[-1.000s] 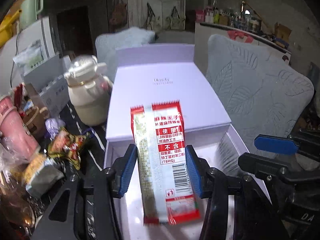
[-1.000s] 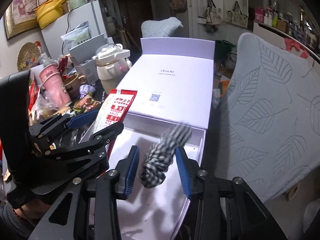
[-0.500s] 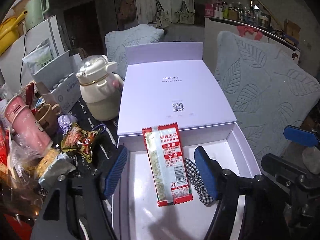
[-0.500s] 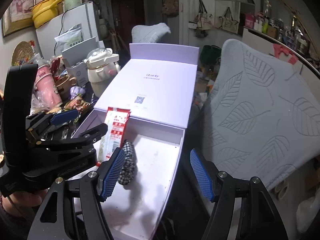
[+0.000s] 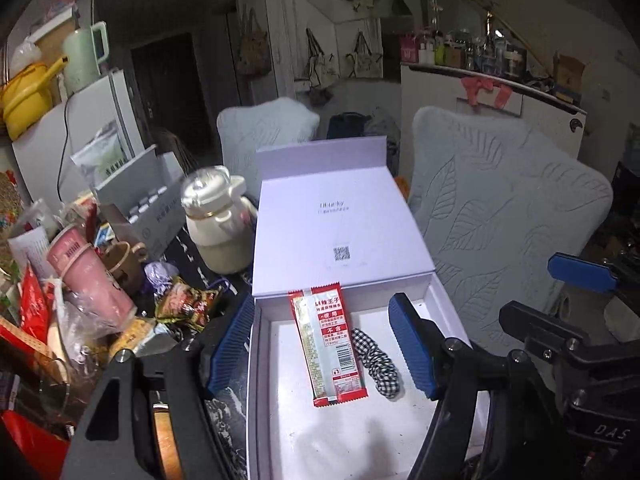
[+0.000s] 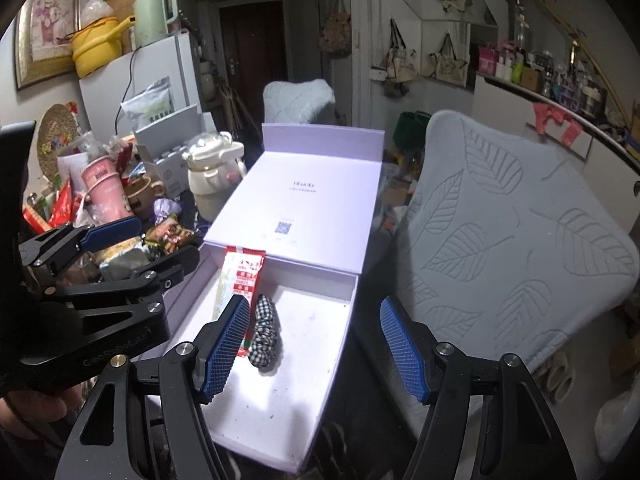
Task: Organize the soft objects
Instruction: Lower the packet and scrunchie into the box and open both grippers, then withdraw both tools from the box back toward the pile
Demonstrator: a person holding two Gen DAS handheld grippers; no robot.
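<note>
A red and white snack packet (image 5: 328, 344) lies flat in the open white box (image 5: 320, 440), its top end against the far wall. A black and white checked scrunchie (image 5: 376, 364) lies just right of it. My left gripper (image 5: 320, 302) hangs open above them, holding nothing. In the right wrist view the packet (image 6: 242, 276) and scrunchie (image 6: 264, 336) sit in the box's (image 6: 288, 380) left half. My right gripper (image 6: 313, 302) is open and empty above the box. The left gripper's fingers (image 6: 108, 232) show at the left.
The box lid (image 5: 336, 224) stands open at the far side. Left of the box are a cream bottle (image 5: 216, 228), a pink cup (image 5: 88, 276) and loose snack packets (image 5: 184, 304). A leaf-patterned cushioned chair back (image 5: 500, 220) stands close on the right.
Both grippers opened, letting go of the packet and the scrunchie, which now lie in the box. Both hands then rose and drew back from it.
</note>
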